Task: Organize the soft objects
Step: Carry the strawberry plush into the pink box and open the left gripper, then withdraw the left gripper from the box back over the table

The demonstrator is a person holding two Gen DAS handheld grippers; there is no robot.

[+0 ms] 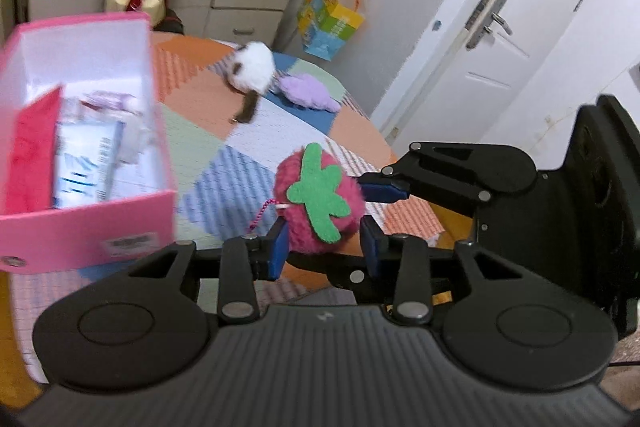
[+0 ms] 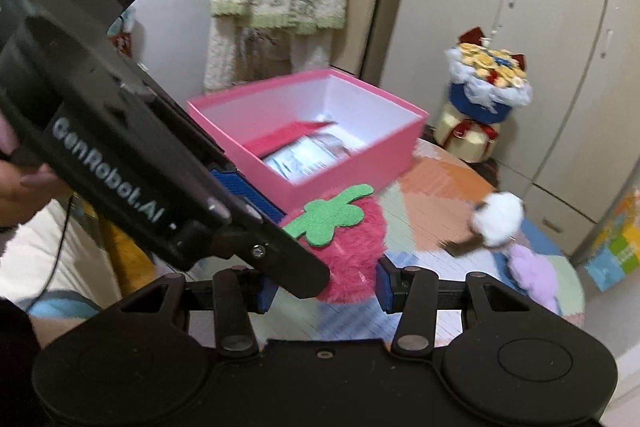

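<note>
Plush strawberry [image 1: 318, 201], pink with a green felt leaf, fills the middle of the left wrist view, raised above a patchwork cloth [image 1: 240, 171] that covers the table. The left gripper [image 1: 325, 242] has its blue pads pressed against the toy's two sides, clenched on it. The right gripper [image 1: 386, 189] reaches in from the right and its blue pad touches the toy's right flank. To the left stands an open pink box [image 1: 120, 223], already holding a red item and pale packets; a small label on its near wall is too blurred to read. Farther back on the cloth lie a white plush [image 1: 252, 71] and a lilac plush [image 1: 310, 93], not yet stowed.

From the right wrist view, the strawberry [image 2: 352, 247] sits between the right gripper's [image 2: 326, 285] pads; the right pad meets the fur, while the left pad is hidden behind the left gripper's body, so the hold looks likely but is not certain. That black body reads "GenRobot.AI" in grey letters. The pink box [image 2: 352, 167] lies just beyond the toy. The white plush [image 2: 498, 217] and lilac plush [image 2: 534, 273] rest at the right. Judged from this, one toy is mid-carry toward the box and two remain.
</note>
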